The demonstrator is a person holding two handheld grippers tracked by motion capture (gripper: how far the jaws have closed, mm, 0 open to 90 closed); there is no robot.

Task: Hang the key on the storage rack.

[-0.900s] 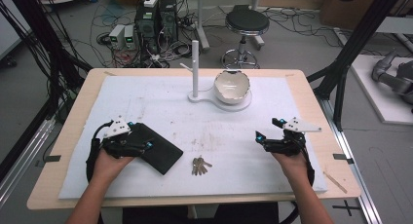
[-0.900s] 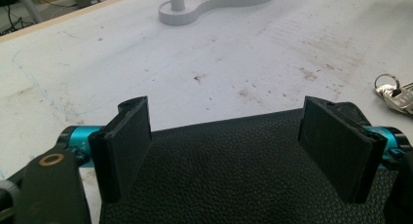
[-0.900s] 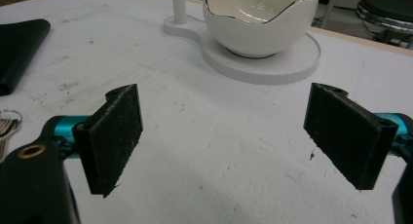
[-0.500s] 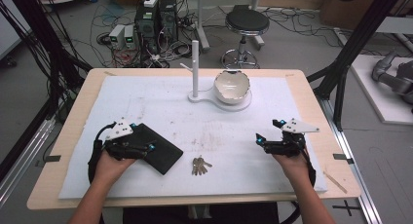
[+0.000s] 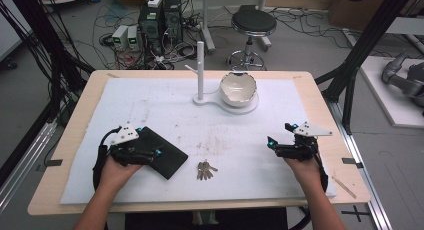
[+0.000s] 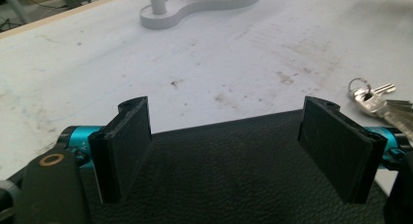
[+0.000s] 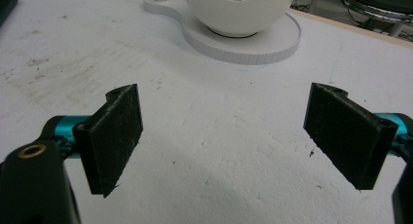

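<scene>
Slid slightly toward 7 o'clock since the earlier frame, left hand-held gripper [image 5: 150, 149]; black leather wallet [image 5: 162, 152] in the same spot, right hand-held gripper [image 5: 276, 144] hardly shifted. Left hand-held gripper released, jaws spread wide over the wallet's near part, pads clear of the leather in the left gripper view [image 6: 229, 156]. Right hand-held gripper also released, jaws wide apart over bare mat, nothing between them [image 7: 221, 136].

Wallet lying flat at about 8 o'clock on the desk [image 5: 85, 115], long axis running from 10 o'clock to 4 o'clock, far corner aimed at a bunch of keys [image 5: 204, 170] just beside it at 6 o'clock. Keys fanned, ring end toward 1 o'clock, seen past the right jaw in the left gripper view [image 6: 377, 100].

White mat [image 5: 165, 105] over the wooden desk, stained with brownish smudges near the middle. At 12 o'clock a white stand [image 5: 201, 72] with an upright post and a white bowl [image 5: 238, 88] on its round base. Beyond the desk: grey floor, tangled cables, computer towers [image 5: 160, 15], a round stool [image 5: 253, 22], black frame posts at both sides.
</scene>
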